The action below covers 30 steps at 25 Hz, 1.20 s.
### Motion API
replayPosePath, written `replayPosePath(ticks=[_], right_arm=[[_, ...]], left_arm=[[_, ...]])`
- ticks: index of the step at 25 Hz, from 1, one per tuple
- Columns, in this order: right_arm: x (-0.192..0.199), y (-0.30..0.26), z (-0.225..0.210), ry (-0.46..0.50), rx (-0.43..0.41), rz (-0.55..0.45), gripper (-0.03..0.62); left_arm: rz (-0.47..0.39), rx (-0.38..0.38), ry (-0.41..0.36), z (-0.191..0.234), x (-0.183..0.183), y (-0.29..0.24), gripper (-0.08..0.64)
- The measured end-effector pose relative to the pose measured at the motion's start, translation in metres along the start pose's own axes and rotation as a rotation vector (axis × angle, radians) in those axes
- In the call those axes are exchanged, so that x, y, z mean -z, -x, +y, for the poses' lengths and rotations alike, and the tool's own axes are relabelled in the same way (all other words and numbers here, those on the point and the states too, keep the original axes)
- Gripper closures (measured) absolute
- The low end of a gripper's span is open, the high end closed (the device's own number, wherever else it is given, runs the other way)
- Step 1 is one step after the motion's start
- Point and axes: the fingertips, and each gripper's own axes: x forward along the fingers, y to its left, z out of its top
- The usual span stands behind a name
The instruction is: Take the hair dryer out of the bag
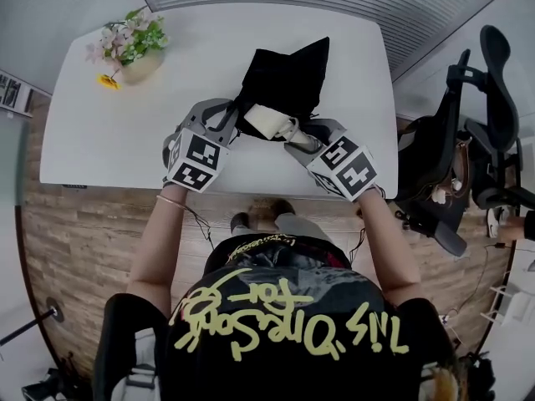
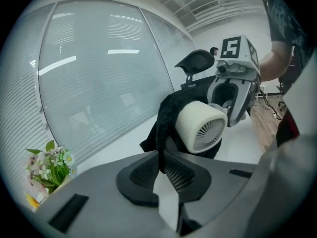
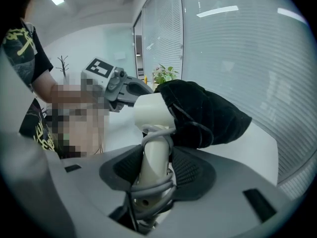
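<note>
A black cloth bag [image 1: 284,78] lies in the middle of the white table [image 1: 100,140]. A cream hair dryer [image 1: 266,121] sticks out of the bag's near opening. My right gripper [image 3: 154,170] is shut on the dryer's handle, which has a grey cord wound round it. The dryer's barrel [image 3: 151,110] is outside the bag [image 3: 208,115], with its front end still in the fabric. My left gripper [image 2: 161,165] is shut on an edge of the bag's cloth [image 2: 166,118], just left of the dryer's rear grille [image 2: 208,133]. In the head view the left gripper [image 1: 236,122] and right gripper [image 1: 294,134] flank the dryer.
A vase of flowers [image 1: 129,44] stands at the table's far left corner. A black office chair [image 1: 468,140] is off the table's right side. The table's near edge runs just under both grippers, and wooden floor lies below it.
</note>
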Motion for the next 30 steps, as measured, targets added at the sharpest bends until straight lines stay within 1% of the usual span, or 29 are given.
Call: replayPosePath(ticks=[2,6,7,11,15,18,21,25,27,30], right_arm=[[0.003,-0.001,0.004,0.032,-0.013,0.012,0.403],[0.007,-0.003,0.016,0.094,-0.045,0.028,0.403],[0.007,-0.002,0.020,0.111,-0.052,0.031,0.403],[0.010,0.002,0.032,0.151,-0.082,0.043,0.403],[0.011,0.010,0.046,0.168,-0.124,0.047,0.403],[0.016,0.017,0.054,0.184,-0.140,0.075,0.403],[0.018,0.019,0.065,0.194,-0.178,0.062,0.403],[0.020,0.025,0.075,0.225,-0.189,0.083,0.403],[0.018,0.027,0.083,0.226,-0.207,0.075,0.403],[0.011,0.031,0.093,0.225,-0.224,0.053,0.403]], left_arm=[[-0.007,-0.011,-0.020,0.007,-0.005,-0.003,0.535],[-0.004,-0.005,-0.069,0.009,-0.011,-0.011,0.541],[-0.004,-0.002,-0.067,0.010,-0.011,-0.013,0.541],[-0.005,0.016,-0.021,0.009,-0.007,-0.019,0.543],[-0.003,0.028,-0.028,0.006,-0.005,-0.023,0.543],[-0.019,0.033,-0.027,0.007,-0.007,-0.025,0.543],[-0.025,0.032,-0.030,0.008,-0.010,-0.026,0.543],[-0.030,0.038,-0.014,0.005,-0.008,-0.026,0.543],[-0.028,0.045,-0.008,0.004,-0.005,-0.025,0.543],[-0.022,0.057,-0.022,0.002,-0.002,-0.023,0.543]])
